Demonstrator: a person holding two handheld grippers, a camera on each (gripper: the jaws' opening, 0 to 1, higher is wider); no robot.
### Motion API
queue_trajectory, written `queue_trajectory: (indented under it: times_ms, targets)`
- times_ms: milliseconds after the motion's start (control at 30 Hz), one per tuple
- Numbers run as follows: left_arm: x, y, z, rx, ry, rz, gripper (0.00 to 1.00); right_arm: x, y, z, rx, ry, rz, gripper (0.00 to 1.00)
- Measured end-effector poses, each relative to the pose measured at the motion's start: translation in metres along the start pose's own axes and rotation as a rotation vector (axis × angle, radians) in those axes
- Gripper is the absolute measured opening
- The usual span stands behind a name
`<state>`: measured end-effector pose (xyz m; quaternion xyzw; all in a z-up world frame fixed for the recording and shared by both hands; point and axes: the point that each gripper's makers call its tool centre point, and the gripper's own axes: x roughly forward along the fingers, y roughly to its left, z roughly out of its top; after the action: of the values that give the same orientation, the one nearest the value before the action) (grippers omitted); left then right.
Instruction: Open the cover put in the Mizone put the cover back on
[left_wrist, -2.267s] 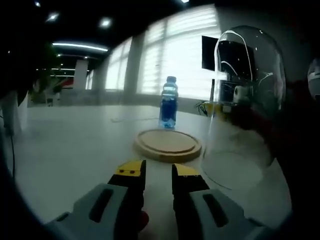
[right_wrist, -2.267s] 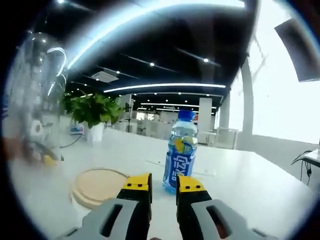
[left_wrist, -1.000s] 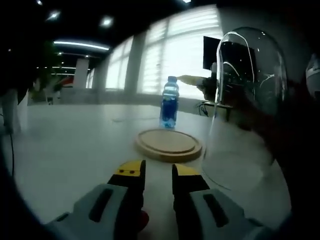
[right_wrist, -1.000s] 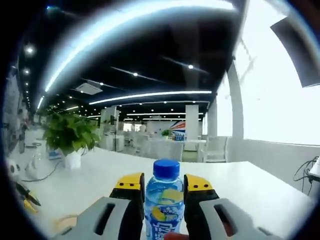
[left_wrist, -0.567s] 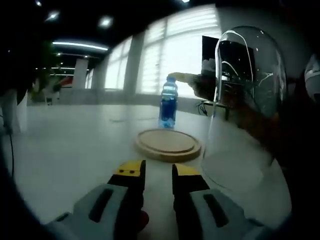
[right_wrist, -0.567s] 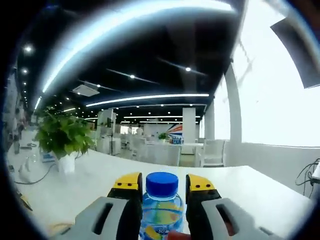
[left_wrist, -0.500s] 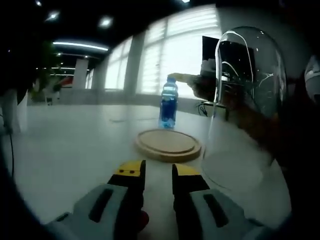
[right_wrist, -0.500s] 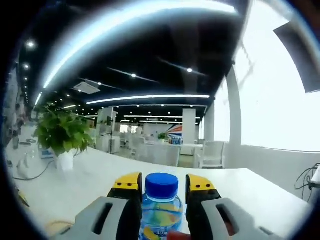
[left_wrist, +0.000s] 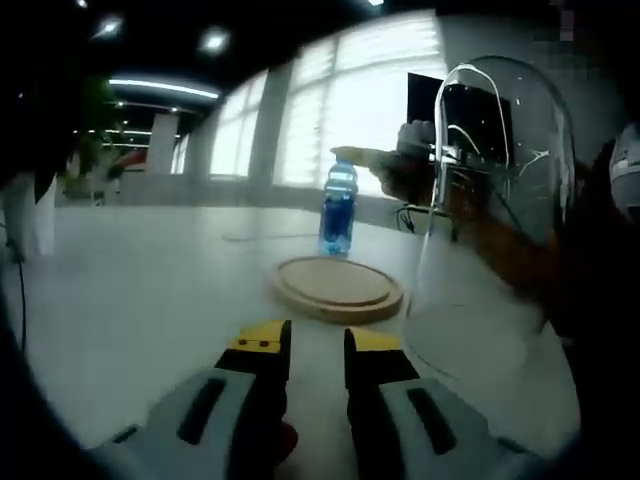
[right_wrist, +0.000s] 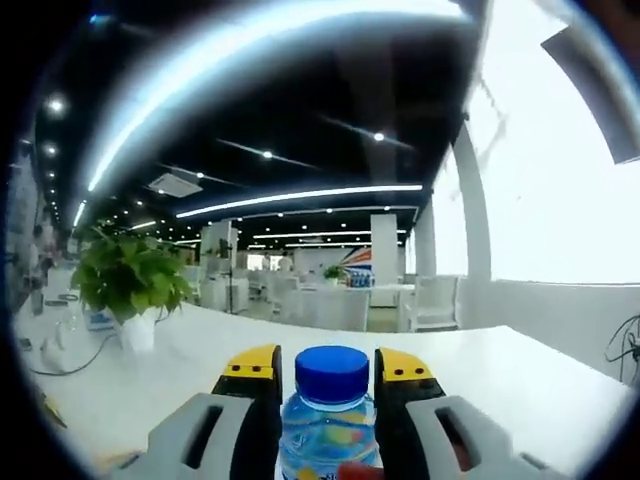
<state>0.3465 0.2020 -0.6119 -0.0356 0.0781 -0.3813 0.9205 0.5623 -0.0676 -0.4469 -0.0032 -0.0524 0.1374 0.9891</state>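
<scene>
A blue Mizone bottle (left_wrist: 338, 215) stands on the white table (left_wrist: 150, 280) just behind a round wooden base (left_wrist: 338, 288). The clear glass dome cover (left_wrist: 490, 200) stands off the base, to its right. My right gripper (left_wrist: 375, 160) reaches in from the right to the bottle's top. In the right gripper view, that gripper (right_wrist: 328, 365) is shut on the bottle (right_wrist: 328, 425), its yellow-tipped jaws on either side just below the blue cap (right_wrist: 331, 375). My left gripper (left_wrist: 315, 345) hovers low over the table in front of the base, jaws close together with nothing between them.
A potted plant (right_wrist: 128, 285) stands on the table to the left, far behind the bottle. A dark monitor (left_wrist: 430, 100) and cables sit behind the dome. Bare tabletop spreads to the left of the base.
In the right gripper view the bottle's cap now sits a little larger and nearer between the jaws. In the left gripper view the right gripper has reached the bottle's top. The left gripper has stayed put.
</scene>
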Motion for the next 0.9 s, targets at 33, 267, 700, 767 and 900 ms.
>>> queue_trajectory:
  times_ms: [33, 267, 700, 767, 900]
  targets:
    - [0.0002, -0.0001, -0.0004, 0.001, 0.002, 0.000, 0.16, -0.0018, 0.0012, -0.0013, 0.003, 0.000, -0.001, 0.30]
    - [-0.0013, 0.0026, 0.0018, -0.020, -0.012, 0.005, 0.16, 0.0032, -0.0009, -0.0030, 0.033, -0.013, 0.012, 0.29]
    - [-0.0011, 0.0015, 0.0010, -0.011, -0.009, 0.006, 0.16, 0.0040, -0.0013, -0.0070, -0.008, -0.014, -0.009, 0.24]
    - [-0.0011, 0.0006, 0.0007, -0.007, -0.007, 0.004, 0.16, 0.0042, -0.0019, -0.0068, -0.015, -0.018, -0.014, 0.23]
    - [-0.0010, 0.0001, 0.0003, -0.002, -0.005, 0.003, 0.16, 0.0062, -0.0044, -0.0065, -0.010, -0.014, -0.018, 0.23]
